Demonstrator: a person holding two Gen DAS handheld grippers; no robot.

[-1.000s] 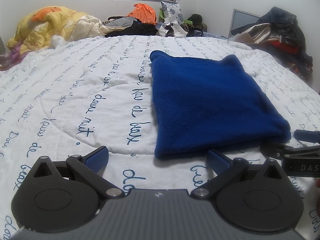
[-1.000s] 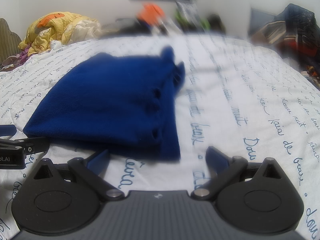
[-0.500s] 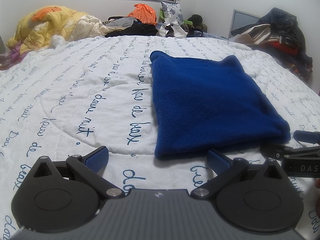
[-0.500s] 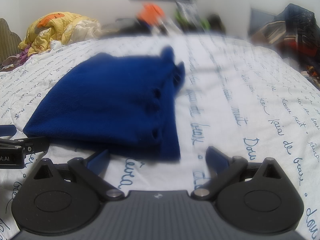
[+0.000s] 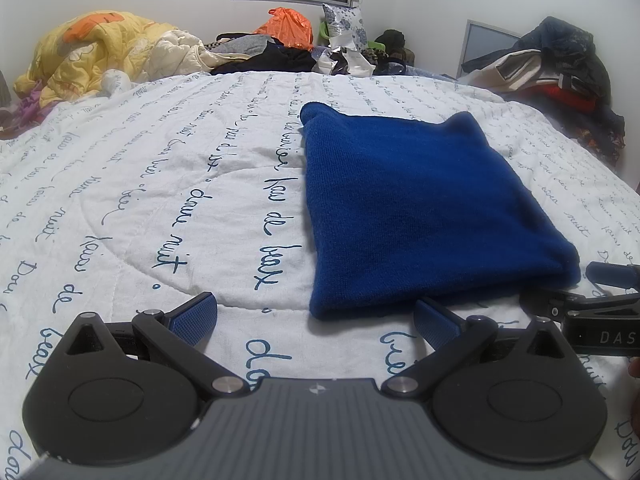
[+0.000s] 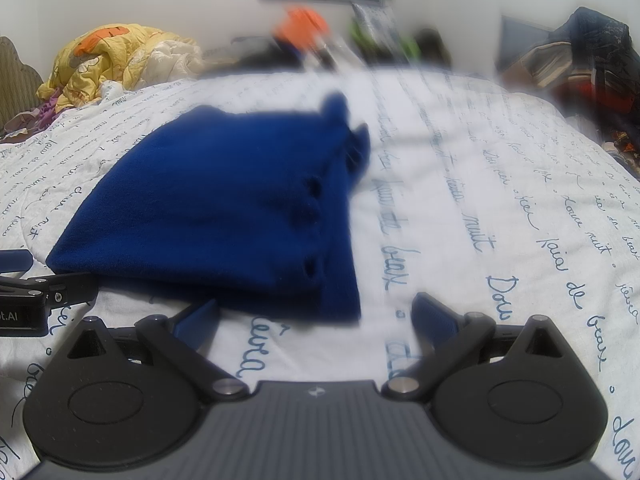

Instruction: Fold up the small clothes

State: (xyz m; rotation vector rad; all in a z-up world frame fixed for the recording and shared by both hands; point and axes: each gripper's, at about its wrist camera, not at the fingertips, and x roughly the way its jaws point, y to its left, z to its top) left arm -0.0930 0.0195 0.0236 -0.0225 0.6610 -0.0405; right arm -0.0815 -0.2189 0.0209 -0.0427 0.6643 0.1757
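A folded dark blue knit garment (image 5: 416, 208) lies flat on the white quilt (image 5: 160, 200) printed with blue script. My left gripper (image 5: 316, 318) is open just in front of the garment's near left corner, nothing between its blue pads. In the right wrist view the same blue garment (image 6: 224, 208) lies left of centre, several small holes along its right edge. My right gripper (image 6: 316, 314) is open near the garment's near right corner, holding nothing. Each gripper shows at the other view's side edge.
A yellow and orange duvet (image 5: 100, 52) is heaped at the far left of the bed. Piled clothes and an orange bag (image 5: 286, 30) line the far edge. More dark clothing (image 5: 560, 68) is stacked at the far right. The right wrist view is partly blurred.
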